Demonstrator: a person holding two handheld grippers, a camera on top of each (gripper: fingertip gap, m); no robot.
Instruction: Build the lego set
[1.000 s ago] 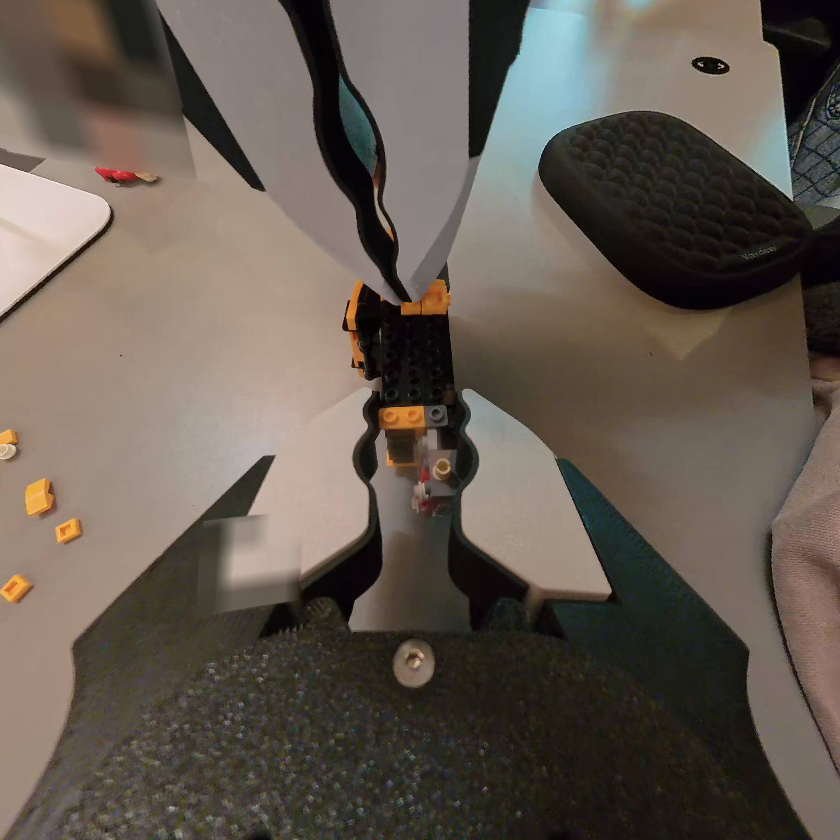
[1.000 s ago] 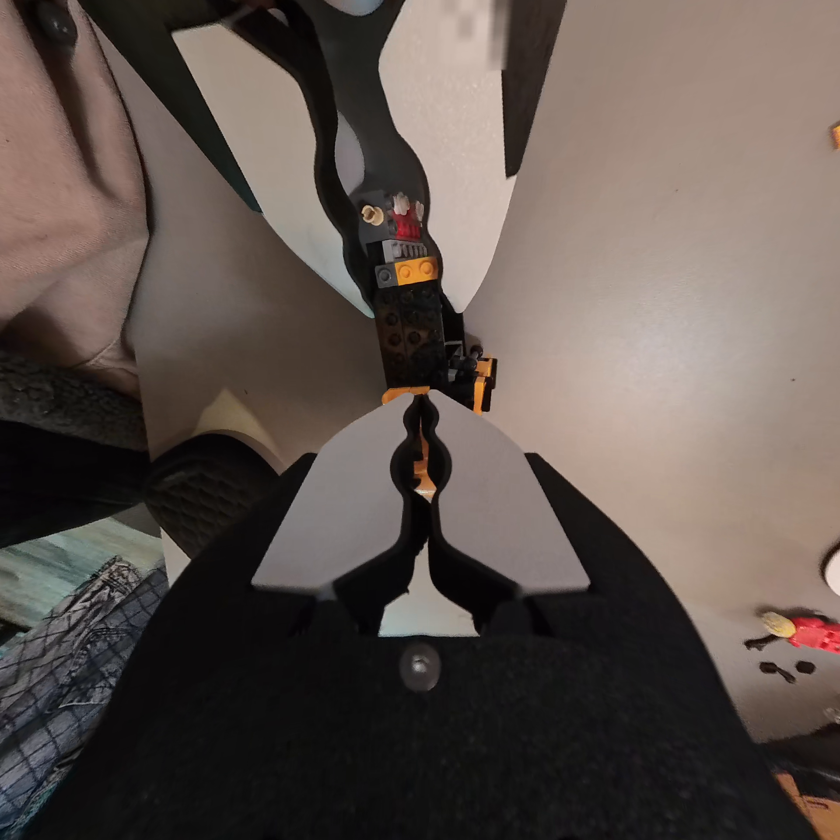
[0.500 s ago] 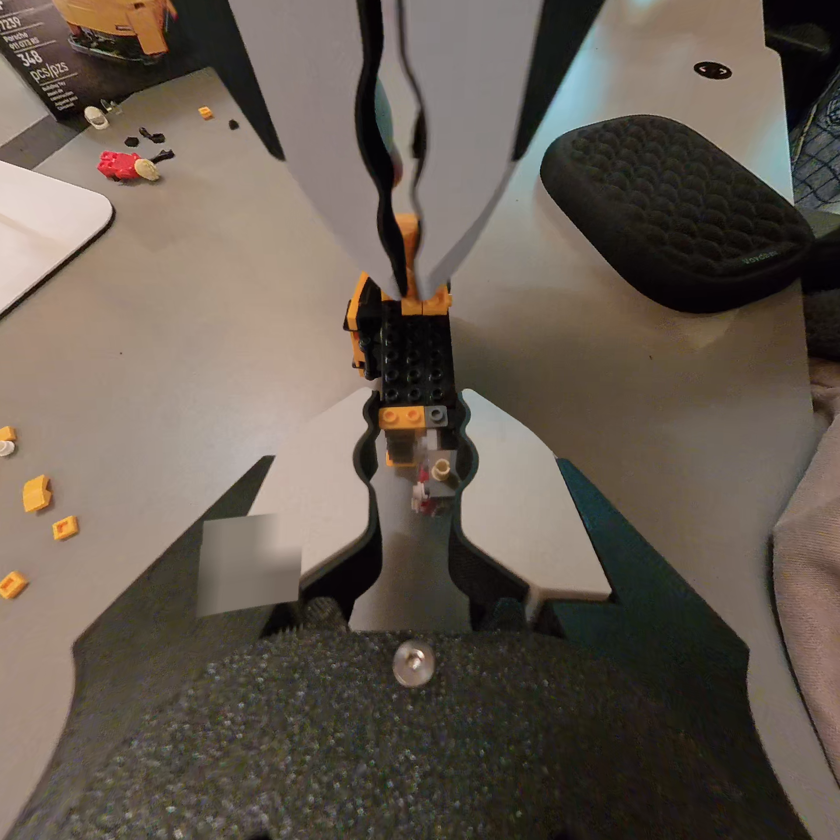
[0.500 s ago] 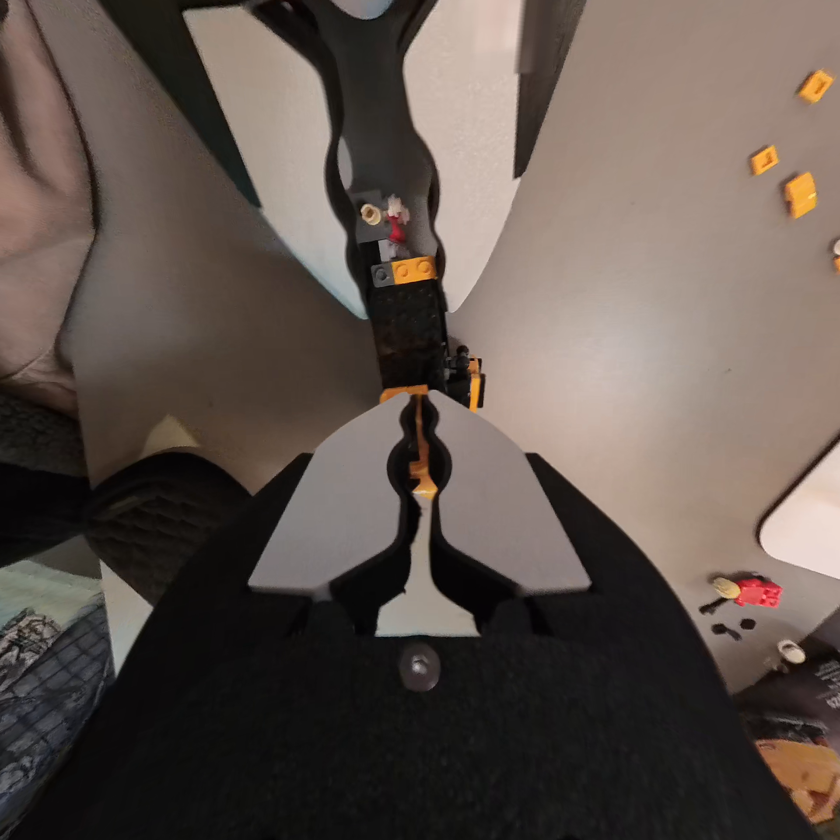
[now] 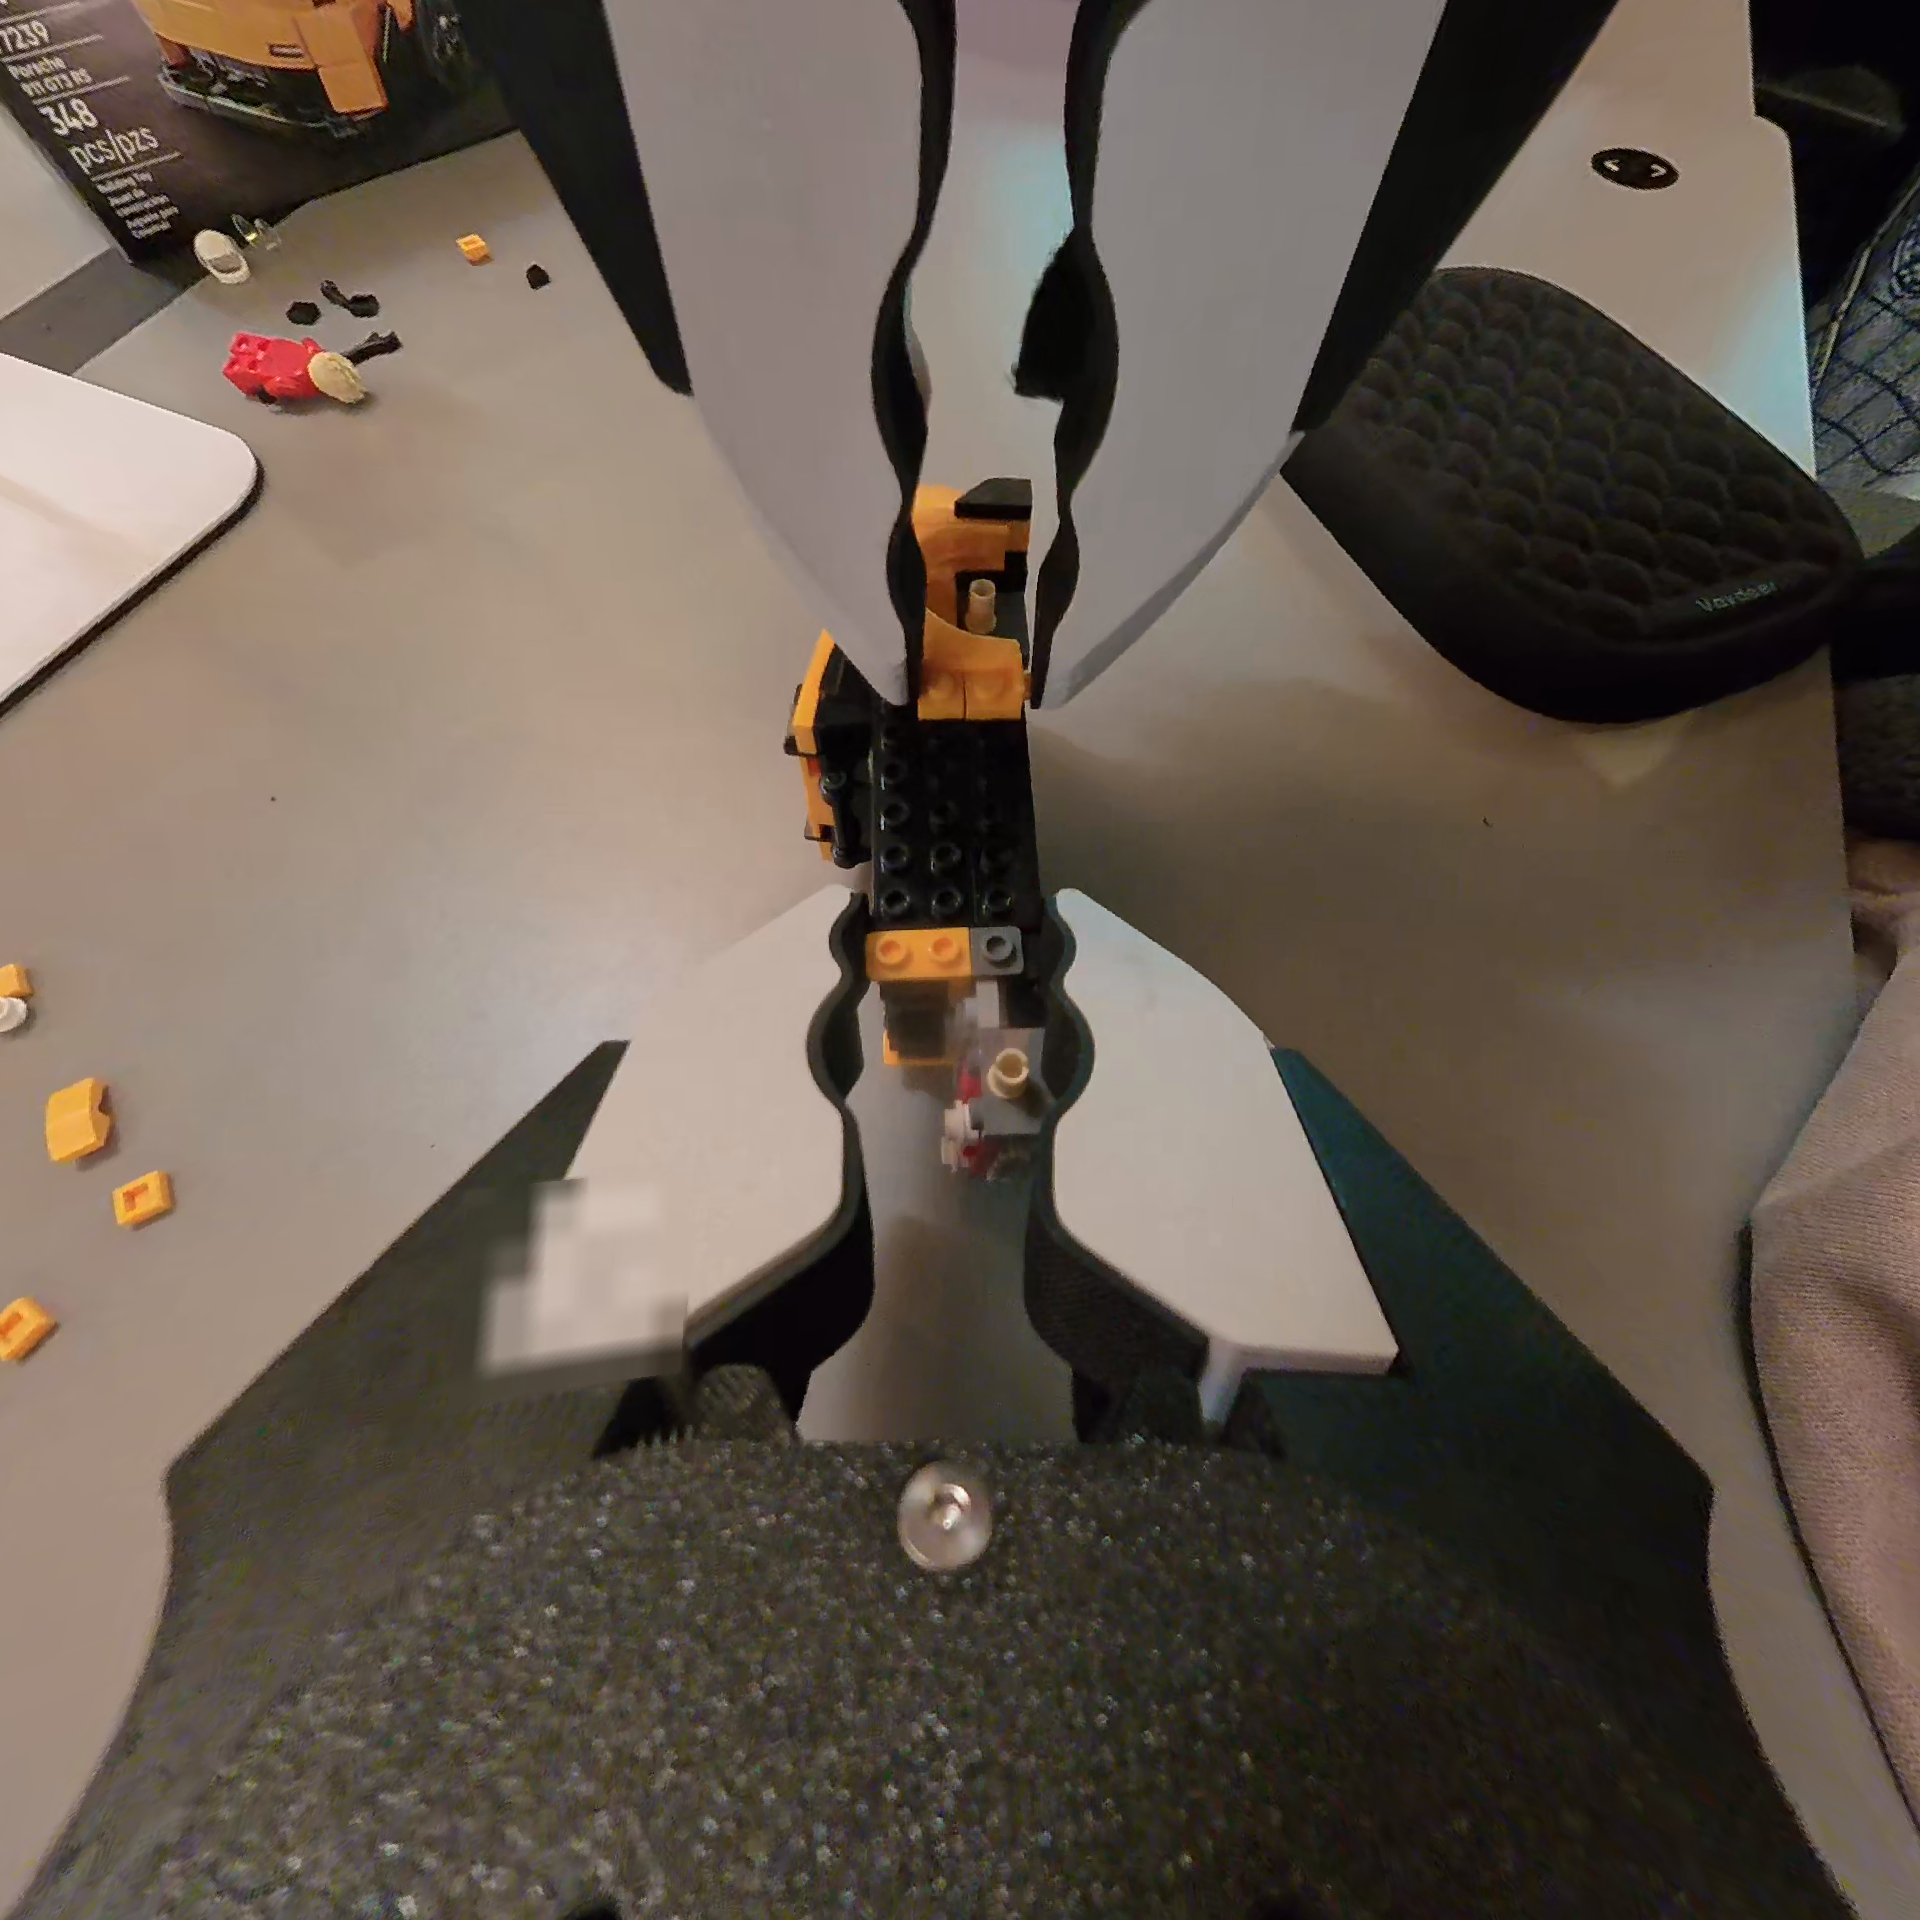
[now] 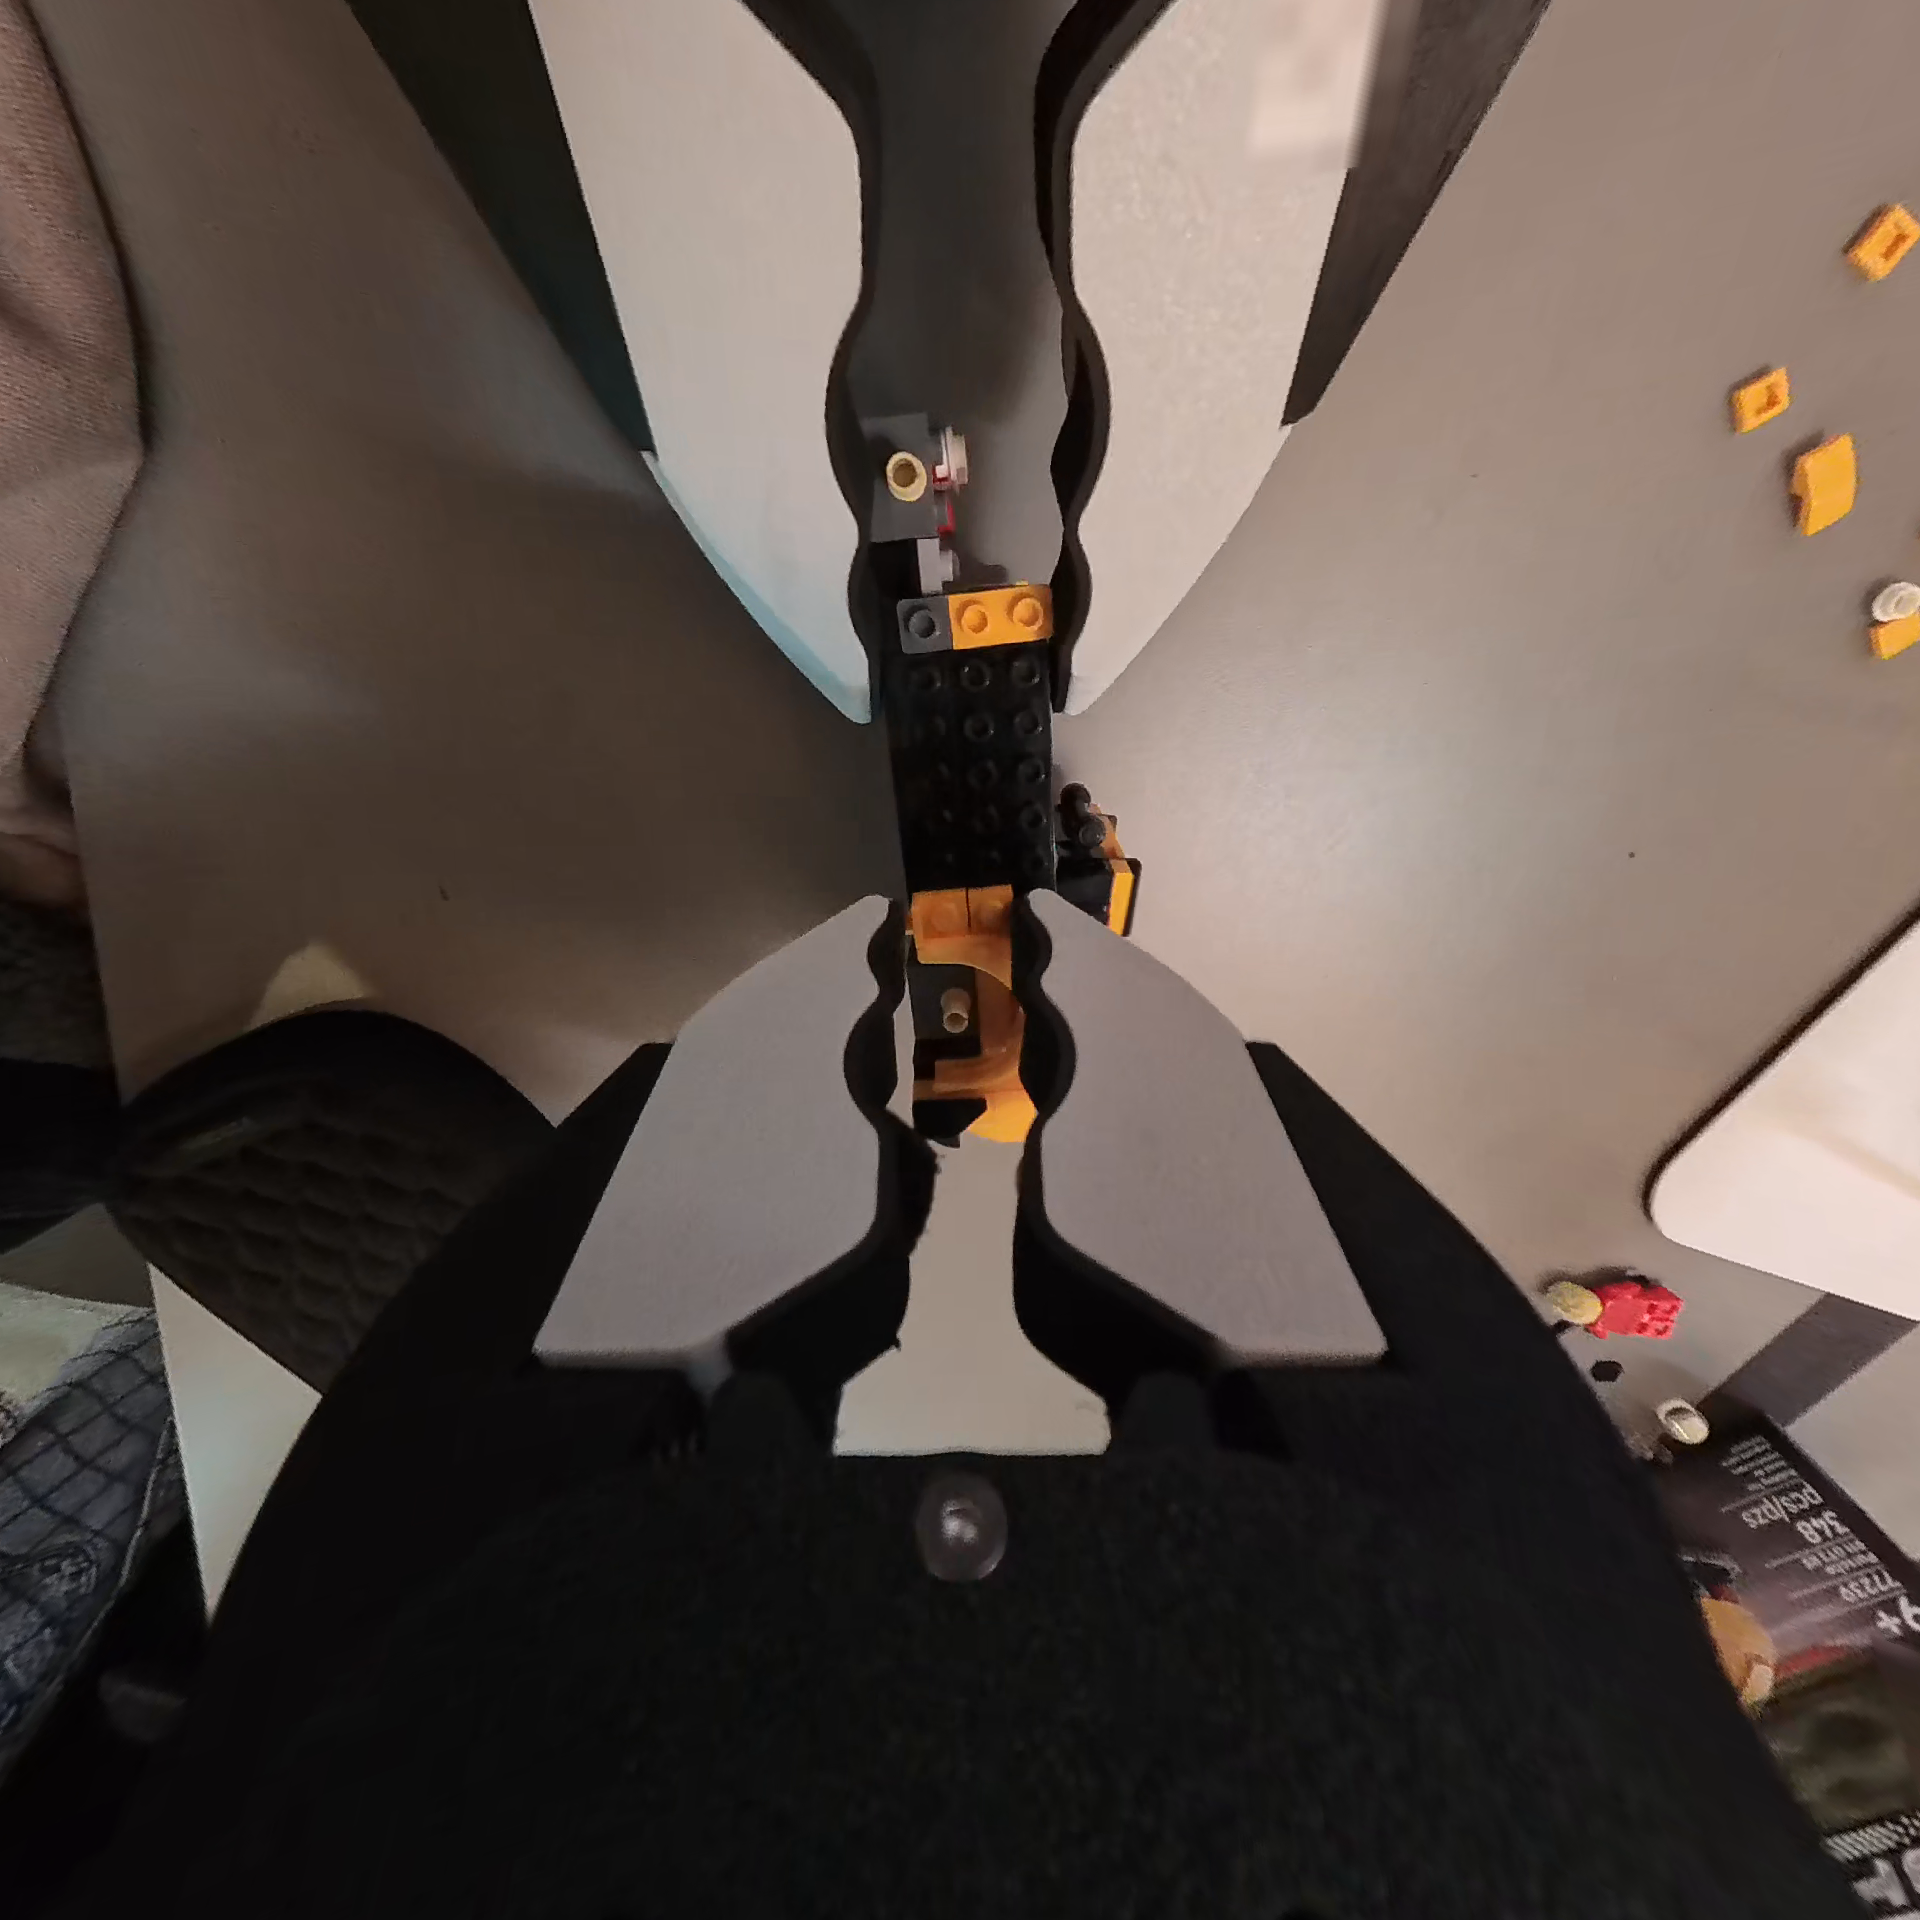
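A black and orange brick model [image 5: 951, 810] is held just above the grey table [image 5: 416, 727]. My left gripper [image 5: 951, 914] is shut on its end with the orange and grey studs, pads pressed on both sides of the black plate. It also shows in the right wrist view [image 6: 966, 707], with the model [image 6: 977, 769] in it. My right gripper [image 6: 958, 909] faces it from the other end. It is open, and the model's orange arch end [image 6: 987, 1039] stands between its pads, close to both. The left wrist view shows the right gripper [image 5: 974, 691] the same way.
A black wrist rest [image 5: 1558, 488] lies at the right. A white pad [image 5: 94, 499] is at the left edge. Loose orange pieces [image 5: 78, 1117], a red piece [image 5: 265, 364] and a dark box [image 5: 208, 104] lie to the left. Cloth [image 5: 1849, 1351] is at the right. Both grippers' tips are close together, under 4 cm apart. From either gripper's tips it is about 30 centimetres to the red piece [image 5: 265, 364]. Look for it in the right wrist view [image 6: 1640, 1314] too.
My right gripper was shut over the model's orange end and has opened; its pads now stand on either side of that end. My left gripper's grasp on the model has not changed.
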